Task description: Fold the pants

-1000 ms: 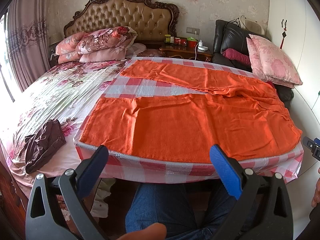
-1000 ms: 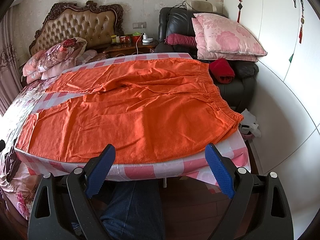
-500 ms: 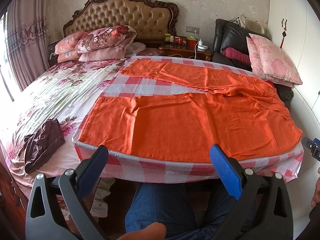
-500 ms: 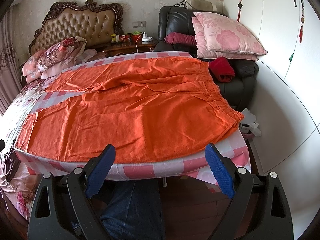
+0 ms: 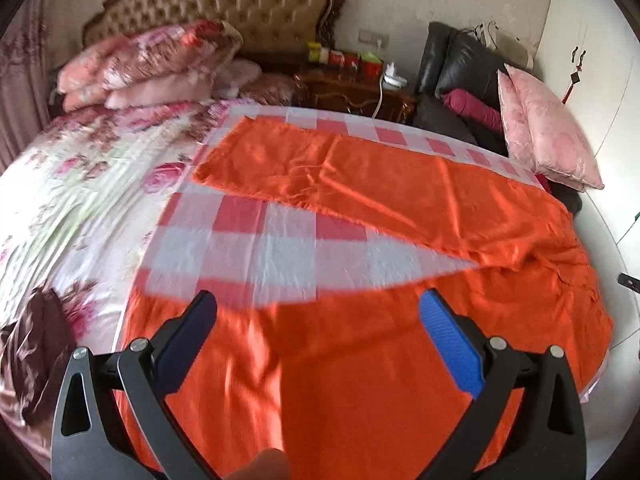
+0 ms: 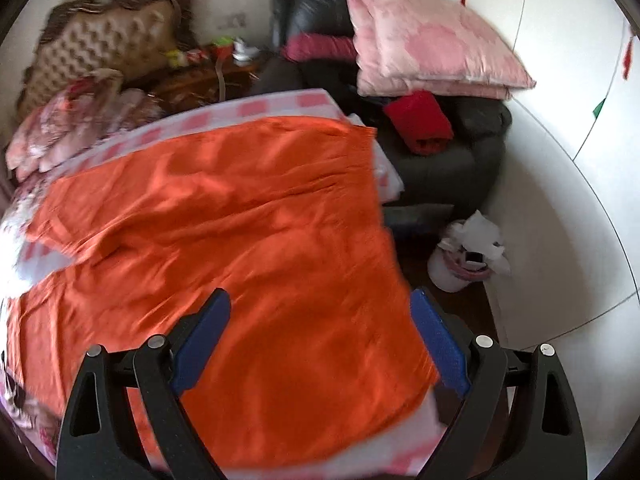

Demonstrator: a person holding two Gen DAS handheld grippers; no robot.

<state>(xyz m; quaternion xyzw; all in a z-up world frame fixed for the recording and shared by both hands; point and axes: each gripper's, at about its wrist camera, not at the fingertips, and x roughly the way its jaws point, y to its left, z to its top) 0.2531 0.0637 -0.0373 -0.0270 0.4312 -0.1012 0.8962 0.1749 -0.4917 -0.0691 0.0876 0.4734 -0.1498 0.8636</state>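
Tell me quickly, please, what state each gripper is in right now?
Left gripper: open, holding nothing, above the orange pants.
Right gripper: open, holding nothing, above the pants.

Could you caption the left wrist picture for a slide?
Open left gripper poised over orange pants spread on a bed.

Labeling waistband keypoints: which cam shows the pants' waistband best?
Right wrist. The waistband runs gathered down the pants' right edge, though blurred. Left wrist shows it only at the far right edge, squeezed by the fisheye.
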